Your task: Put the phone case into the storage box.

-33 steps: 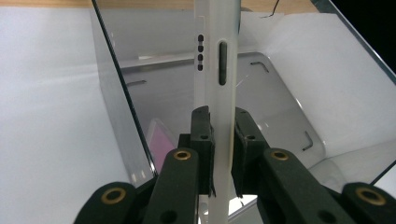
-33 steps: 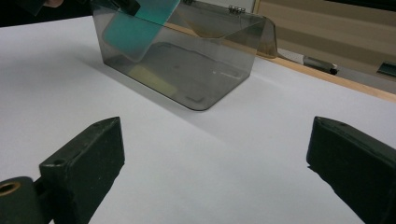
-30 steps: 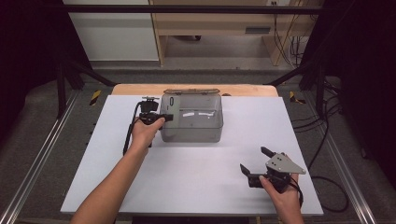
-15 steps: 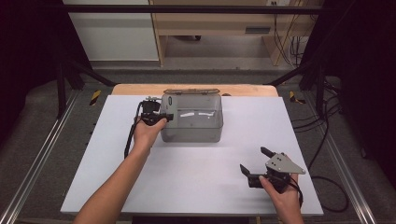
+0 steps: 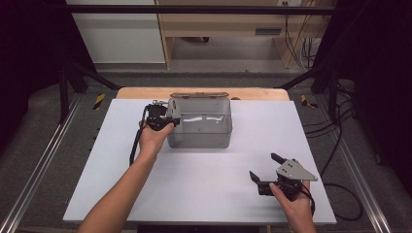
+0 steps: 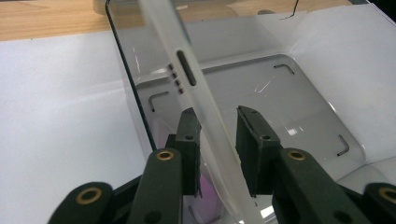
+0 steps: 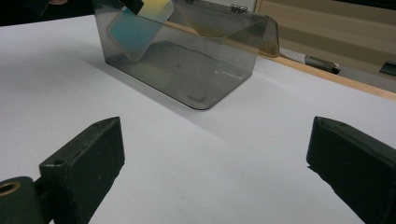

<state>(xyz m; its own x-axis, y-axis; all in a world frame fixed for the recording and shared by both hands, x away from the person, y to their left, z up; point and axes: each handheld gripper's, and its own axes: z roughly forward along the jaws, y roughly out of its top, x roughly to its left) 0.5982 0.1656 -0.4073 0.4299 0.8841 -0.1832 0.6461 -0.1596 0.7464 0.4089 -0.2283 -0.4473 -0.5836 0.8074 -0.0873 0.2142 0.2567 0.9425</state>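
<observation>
— What do we have at the left of the high view?

— Our left gripper (image 5: 167, 121), up in the centre-left of the frame, at the left wall of the clear box (image 5: 204, 133). In the left gripper view its jaws straddle a pale, translucent phone case (image 6: 196, 88) that slants from the upper middle of the frame down to the bottom centre. The left jaw touches it; a slim gap shows at the right jaw, so we cannot tell whether the grip is closed on it.

— And the box?

— It sits upper centre on the white table (image 5: 218, 194), its lid folded back toward the wooden edge.

— Further right?

— Our right gripper (image 5: 272, 172), lower right, jaws spread wide, grasping nothing, well apart from the box.
</observation>
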